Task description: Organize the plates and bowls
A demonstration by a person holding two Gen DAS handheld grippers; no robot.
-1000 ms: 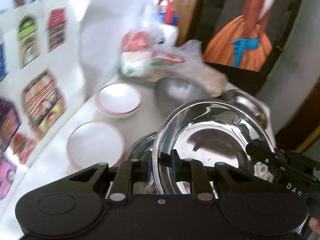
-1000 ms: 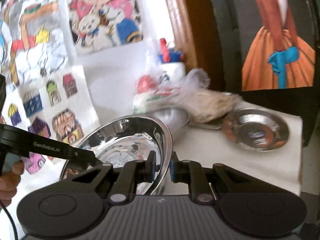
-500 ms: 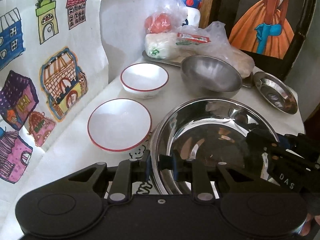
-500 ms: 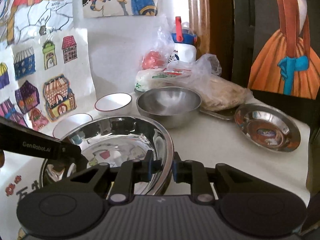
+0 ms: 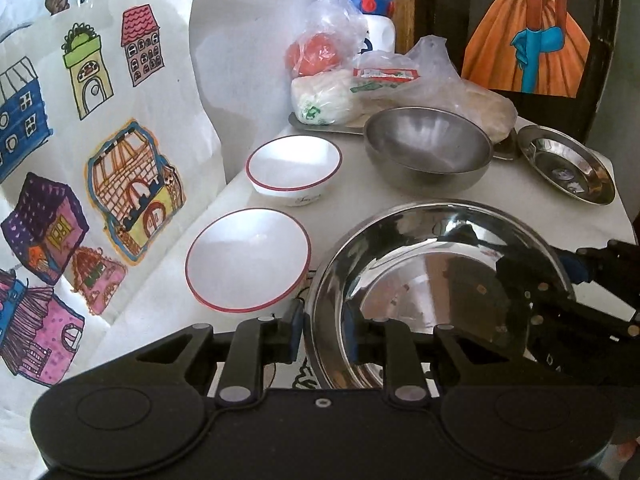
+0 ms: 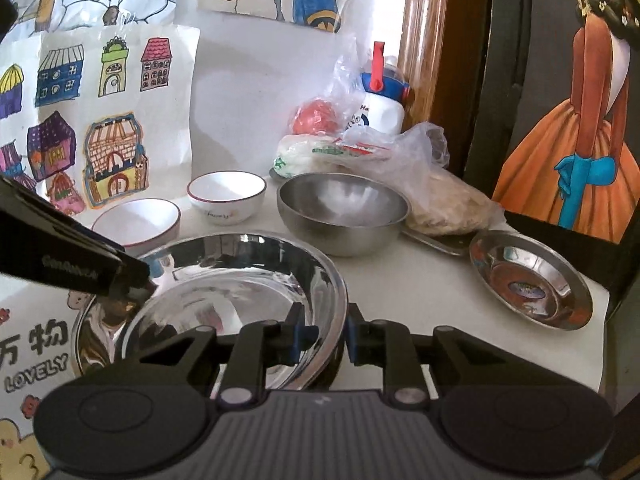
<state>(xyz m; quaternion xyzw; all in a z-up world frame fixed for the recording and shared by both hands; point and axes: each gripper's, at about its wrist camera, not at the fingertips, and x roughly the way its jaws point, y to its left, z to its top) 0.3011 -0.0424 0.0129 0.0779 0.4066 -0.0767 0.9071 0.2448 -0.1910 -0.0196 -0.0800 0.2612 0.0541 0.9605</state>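
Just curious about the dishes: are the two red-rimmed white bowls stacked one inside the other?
No, the two white bowls sit apart, side by side on the table.

Bare worktop (image 6: 420,280) btwn shiny bowl (image 6: 240,280) & small steel plate (image 6: 532,280): passable. Left blocked by two white bowls (image 5: 248,258); rear blocked by steel bowl (image 6: 344,212), bags (image 6: 400,160).

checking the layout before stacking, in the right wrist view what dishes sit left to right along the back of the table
wide red-rimmed white bowl → smaller white bowl → dull steel bowl → shallow steel plate
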